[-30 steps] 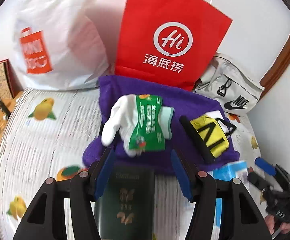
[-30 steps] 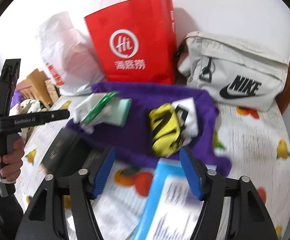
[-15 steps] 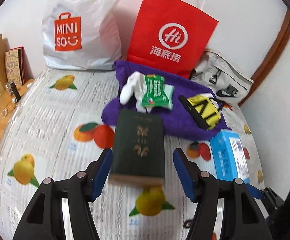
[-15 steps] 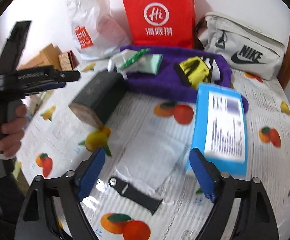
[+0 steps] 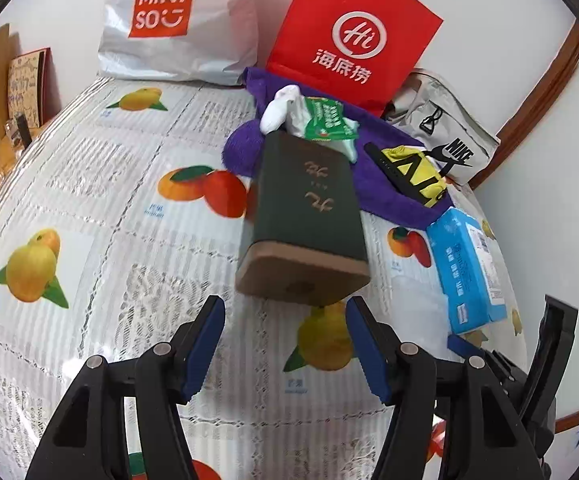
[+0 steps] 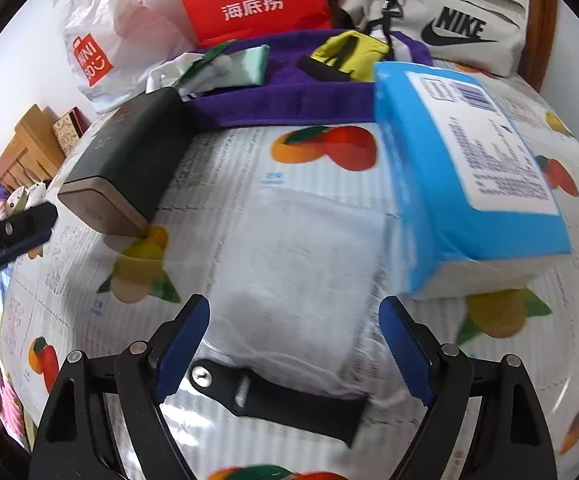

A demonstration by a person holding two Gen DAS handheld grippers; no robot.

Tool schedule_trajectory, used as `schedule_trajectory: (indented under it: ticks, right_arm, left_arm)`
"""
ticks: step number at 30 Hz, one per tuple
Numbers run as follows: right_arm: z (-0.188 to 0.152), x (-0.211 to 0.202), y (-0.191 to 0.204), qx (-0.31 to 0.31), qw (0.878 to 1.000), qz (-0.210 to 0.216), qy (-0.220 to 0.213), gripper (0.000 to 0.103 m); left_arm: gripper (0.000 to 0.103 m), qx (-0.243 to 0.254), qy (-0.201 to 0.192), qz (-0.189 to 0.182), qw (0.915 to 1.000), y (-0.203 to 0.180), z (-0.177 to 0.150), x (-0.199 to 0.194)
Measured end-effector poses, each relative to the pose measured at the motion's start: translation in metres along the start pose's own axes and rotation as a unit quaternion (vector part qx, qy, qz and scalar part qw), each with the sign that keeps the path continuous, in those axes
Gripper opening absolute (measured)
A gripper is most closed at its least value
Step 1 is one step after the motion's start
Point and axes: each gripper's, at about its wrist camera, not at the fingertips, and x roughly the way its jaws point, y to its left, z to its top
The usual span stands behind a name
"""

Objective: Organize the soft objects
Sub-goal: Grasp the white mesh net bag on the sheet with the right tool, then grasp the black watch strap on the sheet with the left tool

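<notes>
Purple towel (image 5: 385,196) partly hidden behind green box (image 5: 309,208), both grippers' jaws apart, empty, right gripper (image 6: 293,344) view blurred.

The white plastic bag (image 5: 177,20) carries "MINISO" in white on an orange bag-shaped logo. The red paper bag (image 5: 349,36) shows a white circled "Hi" above "海底捞". The grey pouch (image 6: 445,20) reads "NIKE" over a black swoosh. Gold characters on the dark green box (image 5: 309,204) and the print on the blue packet (image 6: 473,152) are too small or blurred to read
</notes>
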Motion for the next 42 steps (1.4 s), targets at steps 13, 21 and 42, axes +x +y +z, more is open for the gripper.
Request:
schedule_trajectory:
  ticks: [13, 21, 42]
  right_arm:
    - [0.008, 0.013, 0.022, -0.011, 0.997, -0.072, -0.039, 0.066]
    - [0.002, 0.002, 0.018, -0.05, 0.998, -0.003, -0.036, 0.007]
    - [-0.048, -0.096, -0.083, -0.011, 0.994, -0.006, -0.113, 0.006]
  left_arm:
    - [0.061, -0.032, 0.014, 0.018, 0.9992, 0.03, -0.013, 0.002]
    - [0.061, -0.012, 0.016, 0.02, 0.9996, 0.013, -0.025, -0.003]
    - [0.059, 0.177, 0.056, -0.049, 0.9814, -0.125, -0.078, 0.045]
